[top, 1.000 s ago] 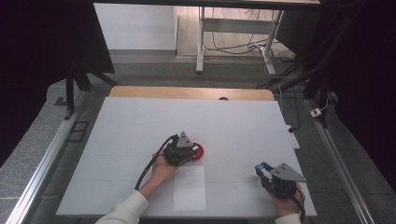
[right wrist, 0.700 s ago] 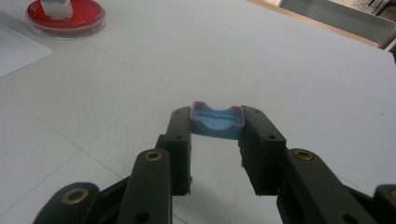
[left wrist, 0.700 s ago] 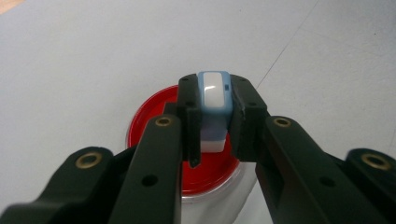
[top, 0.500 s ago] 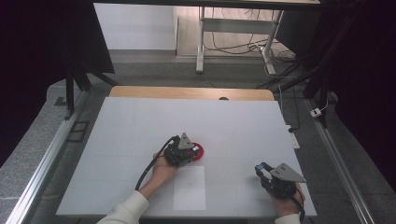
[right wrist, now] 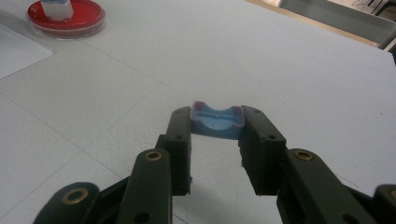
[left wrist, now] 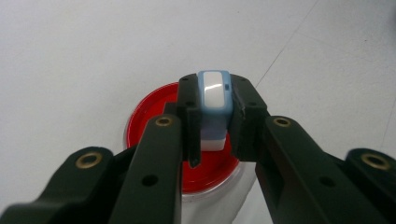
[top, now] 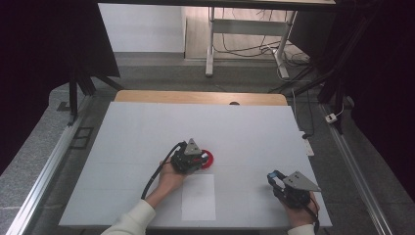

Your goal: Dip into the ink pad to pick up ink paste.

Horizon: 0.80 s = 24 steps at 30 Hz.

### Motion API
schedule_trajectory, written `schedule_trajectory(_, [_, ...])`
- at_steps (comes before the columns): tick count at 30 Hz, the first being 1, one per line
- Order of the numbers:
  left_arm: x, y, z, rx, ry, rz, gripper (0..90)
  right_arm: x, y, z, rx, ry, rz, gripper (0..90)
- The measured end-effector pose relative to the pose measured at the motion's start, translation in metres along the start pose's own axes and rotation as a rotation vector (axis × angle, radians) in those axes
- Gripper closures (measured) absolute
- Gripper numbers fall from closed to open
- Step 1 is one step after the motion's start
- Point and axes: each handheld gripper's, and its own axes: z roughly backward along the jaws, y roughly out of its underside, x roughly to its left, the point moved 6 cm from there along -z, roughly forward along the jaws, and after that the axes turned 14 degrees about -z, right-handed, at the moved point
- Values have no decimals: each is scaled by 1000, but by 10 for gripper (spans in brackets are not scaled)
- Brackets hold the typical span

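Red ink pad (left wrist: pixel 154 116) sits near the middle of the white table (top: pixel 147 127), and our left gripper (left wrist: pixel 212 114) holds a small stamp (left wrist: pixel 214 93) right over it — pale blue and white body clamped between the jaws, its lower end at or on the red surface; we cannot tell whether it is pressed in. In the high view the left gripper (top: pixel 191 157) covers most of the ink pad (top: pixel 209 157). Our right gripper (right wrist: pixel 215 122) is closed on a blue cap (right wrist: pixel 217 122), held just above the table near the front right edge, well apart from the pad; it also shows in the high view (top: pixel 284 183).

A white sheet of paper (top: pixel 198 197) lies just in front of the pad, likely where the print goes.

What could go wrong, as we judge it: the stamp stands tall in a narrow grip, so a tilted lift could twist it in the jaws and ink it unevenly. The shallow pad might also stick and come up with the stamp. A drifting hand could smear red on the table before the paper is reached.
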Motion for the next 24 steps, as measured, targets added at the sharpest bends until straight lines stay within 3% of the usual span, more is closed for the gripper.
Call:
schedule_trajectory(18, [0, 0, 1, -1, 2, -2, 763, 0, 1, -1, 5, -2, 3, 646])
schedule_trajectory(20, [0, 0, 2, -15, 2, -15, 762, 0, 1, -1, 3, -3, -1, 646])
schedule_trajectory(24, [2, -5, 9, -51, -7, -4, 759, -2, 0, 0, -1, -3, -6, 647])
